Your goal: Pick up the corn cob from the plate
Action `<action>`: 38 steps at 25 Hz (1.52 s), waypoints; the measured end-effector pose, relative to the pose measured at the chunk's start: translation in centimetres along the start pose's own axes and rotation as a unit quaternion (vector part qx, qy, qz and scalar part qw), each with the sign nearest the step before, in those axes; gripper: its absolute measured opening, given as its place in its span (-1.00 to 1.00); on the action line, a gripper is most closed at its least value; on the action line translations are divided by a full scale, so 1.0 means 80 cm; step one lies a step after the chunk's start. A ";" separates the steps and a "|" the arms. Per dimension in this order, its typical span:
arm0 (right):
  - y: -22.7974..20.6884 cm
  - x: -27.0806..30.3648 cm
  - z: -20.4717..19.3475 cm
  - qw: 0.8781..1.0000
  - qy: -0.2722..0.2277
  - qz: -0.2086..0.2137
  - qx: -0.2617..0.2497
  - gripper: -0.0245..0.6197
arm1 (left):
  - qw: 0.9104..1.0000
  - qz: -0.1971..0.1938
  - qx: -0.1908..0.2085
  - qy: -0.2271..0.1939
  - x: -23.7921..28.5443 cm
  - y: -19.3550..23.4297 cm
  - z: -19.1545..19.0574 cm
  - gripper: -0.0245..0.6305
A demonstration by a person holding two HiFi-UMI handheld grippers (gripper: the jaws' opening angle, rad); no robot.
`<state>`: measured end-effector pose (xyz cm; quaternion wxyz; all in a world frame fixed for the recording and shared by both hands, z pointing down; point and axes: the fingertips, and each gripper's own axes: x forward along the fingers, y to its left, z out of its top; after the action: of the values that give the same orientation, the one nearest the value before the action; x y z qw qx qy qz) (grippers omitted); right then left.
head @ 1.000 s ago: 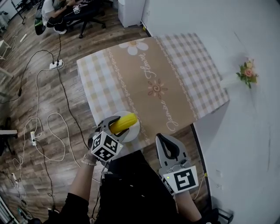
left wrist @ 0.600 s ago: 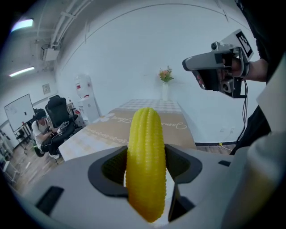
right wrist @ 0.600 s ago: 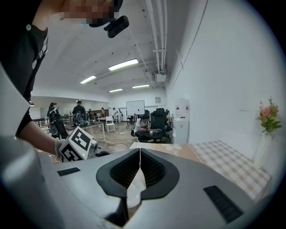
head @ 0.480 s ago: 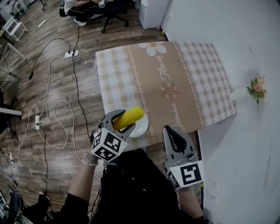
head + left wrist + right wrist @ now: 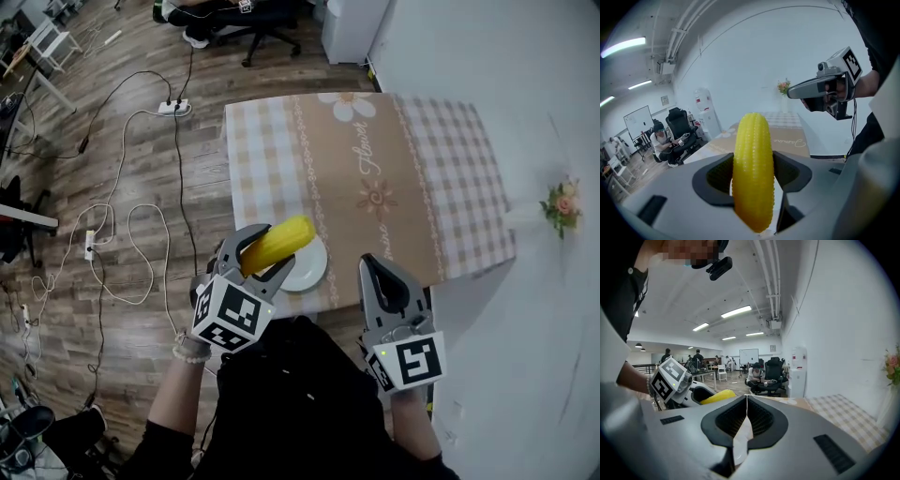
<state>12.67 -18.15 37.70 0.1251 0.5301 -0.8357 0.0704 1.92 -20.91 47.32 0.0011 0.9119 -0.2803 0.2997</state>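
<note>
Wood floor (image 5: pixel 112 141) fills the left of the head view, w/ white cables and a power strip (image 5: pixel 173 106) lying on it. A table (image 5: pixel 450 169) is seen at centre, covered by a checked cloth w/ a tan middle band. On the band "Flower" is printed in script, and a 2nd script word nearer the person looks like "Jasmine". A white wall (image 5: pixel 525 94) is seen at right, w/ a small flower sprig (image 5: pixel 562 206) against it. At the top edge an office chair (image 5: pixel 253 19) is occupied by a seated person.

The left gripper (image 5: pixel 267 248) is held over the table's near-left corner, its marker cube (image 5: pixel 230 314) toward the person. Its jaws are clamped on the corn cob (image 5: pixel 278 242), which is gripped around the middle, approx. crosswise, w/ both ends sticking out. In the left gripper view the cob (image 5: pixel 752 168) is seen upright between the ribbed pads, the table well behind it. A white plate (image 5: pixel 314 267) is seen just beside and partly under the cob, near the cloth's edge.

The right gripper (image 5: pixel 368 262) is held apart to the right, near the table's near edge. Its jaws are pressed together w/ nothing between them (image 5: pixel 746 401)
</note>
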 end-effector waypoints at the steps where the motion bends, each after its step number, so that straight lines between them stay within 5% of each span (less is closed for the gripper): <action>1: 0.000 0.002 0.001 1.000 -0.001 0.003 -0.001 -0.79 | 1.000 0.004 0.001 -0.003 -0.003 0.002 0.004 -0.12; 18: 0.023 0.030 0.018 0.998 -0.009 0.054 -0.027 -0.80 | 0.997 0.066 -0.013 -0.035 -0.071 0.015 0.038 -0.12; 38: 0.031 0.036 0.033 0.997 -0.017 0.053 -0.046 -0.80 | 0.994 0.094 0.003 -0.056 -0.101 0.030 0.053 -0.12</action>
<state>8.93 -20.27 36.02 0.1317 0.4796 -0.8670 0.0292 -2.38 -19.55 39.02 -0.0459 0.8969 -0.3636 0.2476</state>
